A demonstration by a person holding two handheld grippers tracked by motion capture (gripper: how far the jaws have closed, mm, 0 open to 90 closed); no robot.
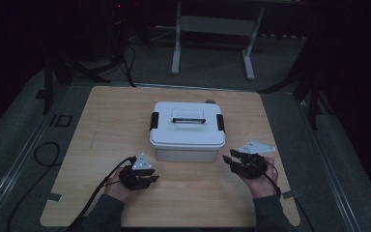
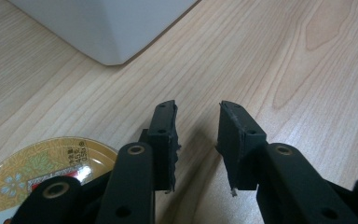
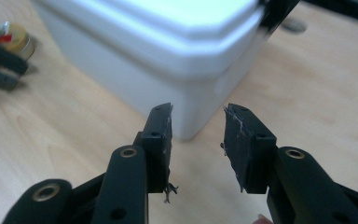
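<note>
A white lidded box (image 1: 187, 131) with black side latches and a black handle stands in the middle of the wooden table (image 1: 101, 121). My left gripper (image 1: 150, 176) is near the box's front left corner, jaws open over bare wood (image 2: 196, 110) with nothing between them. A round gold-labelled tin (image 2: 42, 168) lies right beside its left jaw, partly hidden by it. My right gripper (image 1: 233, 160) is raised by the box's front right corner, jaws open and empty (image 3: 198, 113), facing that corner (image 3: 186, 100). The tin (image 3: 17, 40) also appears far left in the right gripper view.
A small grey round thing (image 1: 209, 101) lies just behind the box. Black cables (image 1: 43, 154) trail over the grey floor left of the table. A white frame stand (image 1: 212, 29) is beyond the far edge. Bare wood lies in front of the box.
</note>
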